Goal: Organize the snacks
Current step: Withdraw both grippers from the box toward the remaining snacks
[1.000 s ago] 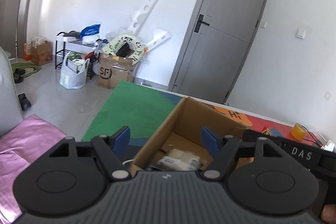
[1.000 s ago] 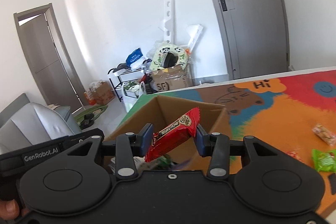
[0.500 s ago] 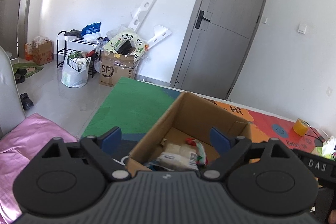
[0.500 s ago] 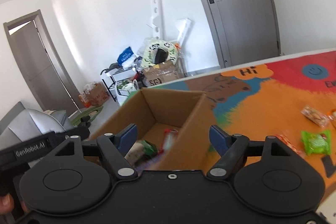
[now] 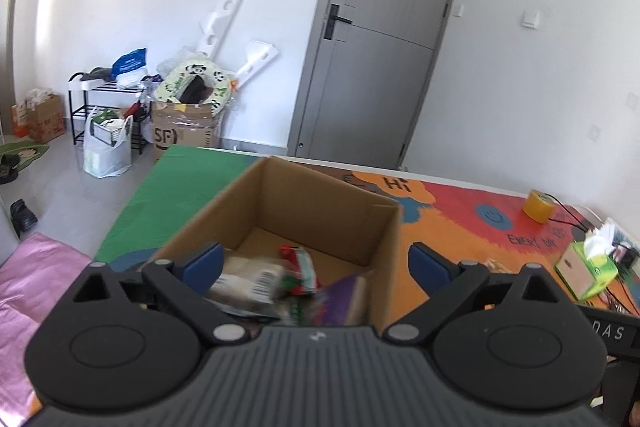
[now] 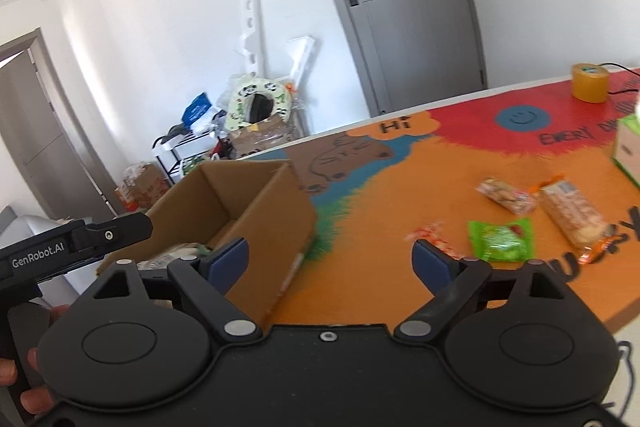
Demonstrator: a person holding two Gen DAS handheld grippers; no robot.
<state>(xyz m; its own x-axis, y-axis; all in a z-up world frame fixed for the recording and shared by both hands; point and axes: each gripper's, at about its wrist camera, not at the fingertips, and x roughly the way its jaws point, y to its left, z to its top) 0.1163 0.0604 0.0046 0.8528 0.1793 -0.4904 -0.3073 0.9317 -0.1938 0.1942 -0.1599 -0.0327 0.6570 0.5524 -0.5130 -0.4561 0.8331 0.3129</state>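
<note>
Both grippers have just been opening and hold nothing: the left gripper [image 5: 316, 261] gapes over the cardboard box [image 5: 320, 199], where several snack packets [image 5: 296, 267] lie. The right gripper [image 6: 330, 259] stands wide just right of the box, with the loose snacks [image 6: 502, 239] on the mat [image 6: 400, 195] ahead to its right.

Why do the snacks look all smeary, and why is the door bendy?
In the left wrist view the snacks in the cardboard box are smeared by motion blur. In the right wrist view the green packet and other wrappers on the mat are soft too. The door leans and curves in both views because of the fisheye lens.
</note>
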